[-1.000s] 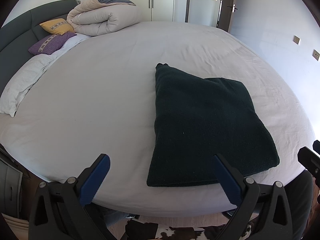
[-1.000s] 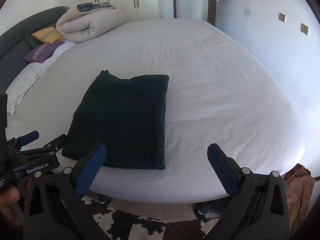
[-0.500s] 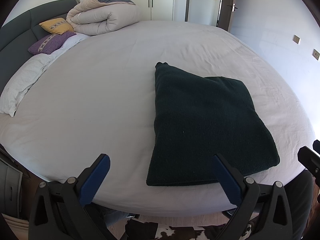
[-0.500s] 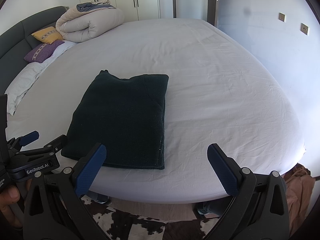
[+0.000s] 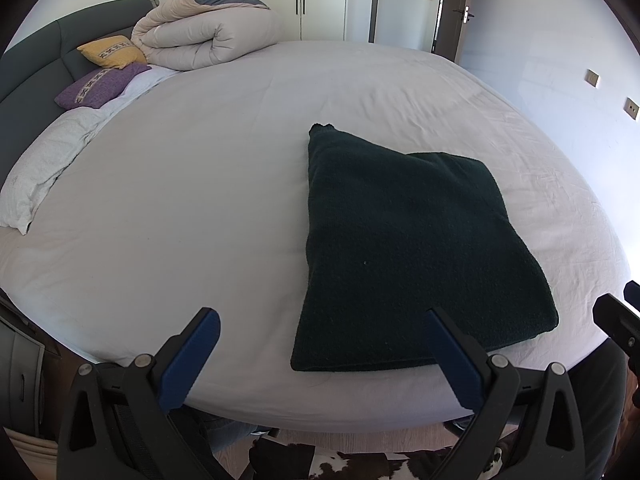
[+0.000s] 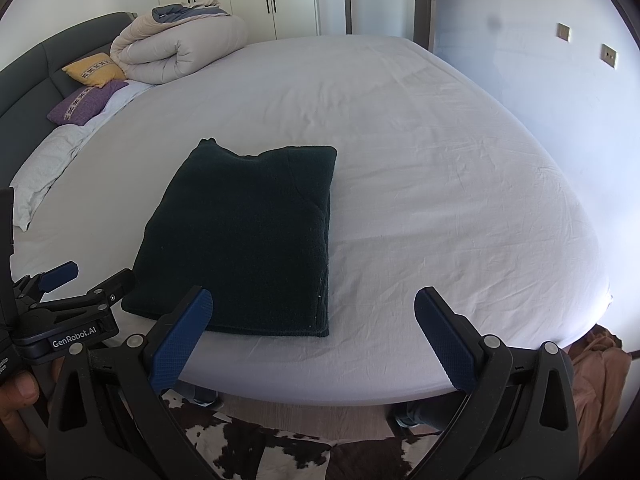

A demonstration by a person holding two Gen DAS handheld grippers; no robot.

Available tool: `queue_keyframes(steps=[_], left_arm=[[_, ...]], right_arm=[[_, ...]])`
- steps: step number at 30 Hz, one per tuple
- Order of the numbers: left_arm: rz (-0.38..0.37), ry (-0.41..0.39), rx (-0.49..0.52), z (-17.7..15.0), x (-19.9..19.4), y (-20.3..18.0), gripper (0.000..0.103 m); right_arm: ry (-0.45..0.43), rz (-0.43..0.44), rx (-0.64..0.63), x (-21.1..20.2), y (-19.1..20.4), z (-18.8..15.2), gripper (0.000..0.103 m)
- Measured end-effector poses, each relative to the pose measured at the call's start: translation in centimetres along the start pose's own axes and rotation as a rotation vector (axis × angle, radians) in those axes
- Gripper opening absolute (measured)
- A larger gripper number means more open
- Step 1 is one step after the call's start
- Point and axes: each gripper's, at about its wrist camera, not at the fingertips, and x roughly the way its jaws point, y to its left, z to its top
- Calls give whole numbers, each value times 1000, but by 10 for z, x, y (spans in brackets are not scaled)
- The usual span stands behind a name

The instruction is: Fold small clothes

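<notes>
A dark green knitted garment [image 5: 408, 248] lies folded into a flat rectangle near the front edge of the white bed [image 5: 200, 200]. In the right wrist view the same garment [image 6: 248, 236] sits left of centre. My left gripper [image 5: 320, 340] hovers open at the bed's front edge, its right finger over the garment's near corner, nothing held. My right gripper [image 6: 310, 322] is open too, just off the garment's near right corner, empty. The left gripper [image 6: 76, 280] also shows at the left of the right wrist view, held by a hand [image 6: 20, 396].
A rolled duvet [image 5: 208, 36], a yellow cushion [image 5: 112, 51], a purple cushion [image 5: 100, 86] and a white pillow [image 5: 44, 168] lie at the bed's far left by the dark headboard [image 5: 36, 64]. A cowhide rug [image 6: 248, 448] covers the floor below. Brown cloth [image 6: 596, 372] hangs at the right.
Almost nothing: the garment appears to shift very slightly in both views from small camera motion. Both grippers stay open and empty.
</notes>
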Motion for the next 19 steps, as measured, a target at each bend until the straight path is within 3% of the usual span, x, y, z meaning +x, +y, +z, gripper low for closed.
queue_keyframes(steps=[19], left_arm=[[-8,-3,2,-1,3,5,103]], right_arm=[[4,1,3,1,0,-2,103]])
